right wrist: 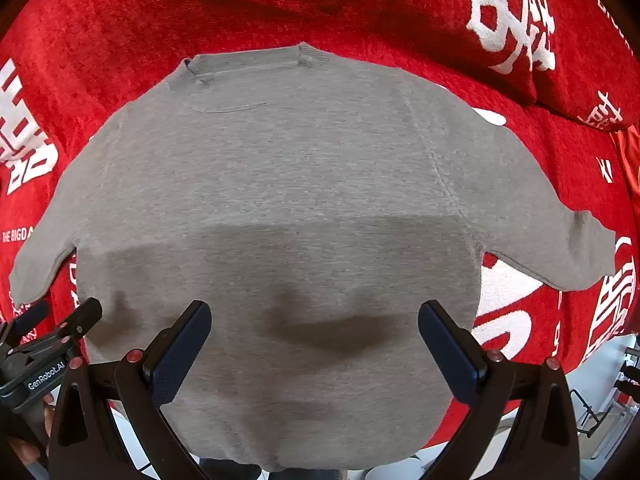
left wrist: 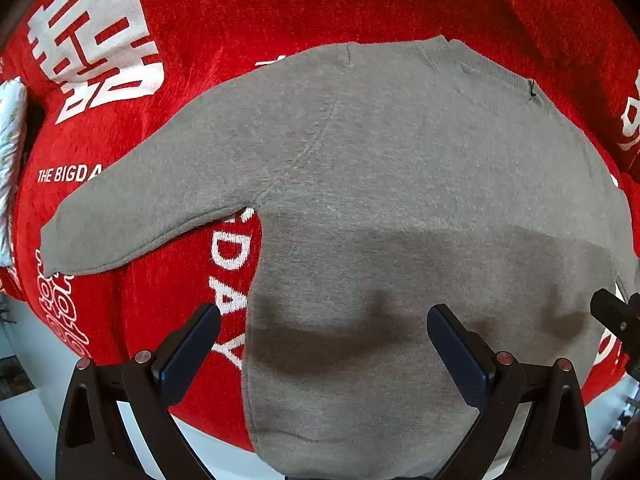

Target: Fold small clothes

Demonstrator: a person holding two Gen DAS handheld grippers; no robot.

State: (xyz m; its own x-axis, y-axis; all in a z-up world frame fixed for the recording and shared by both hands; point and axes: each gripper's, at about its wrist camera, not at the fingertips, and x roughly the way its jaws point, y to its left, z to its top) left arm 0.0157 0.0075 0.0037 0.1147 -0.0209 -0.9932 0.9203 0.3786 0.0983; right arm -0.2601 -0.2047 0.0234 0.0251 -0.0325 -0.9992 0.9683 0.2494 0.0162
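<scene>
Sweater (right wrist: 280,200) flat on red blanket (right wrist: 200,8) | left gripper (left wrist: 324,344) fingers wide | right gripper (right wrist: 314,340) fingers wide

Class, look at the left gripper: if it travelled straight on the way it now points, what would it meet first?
Most likely the grey sweater, lying flat on the red blanket. The open left gripper points at the body near its left side edge; depth is unclear, but nothing stands between them.
</scene>
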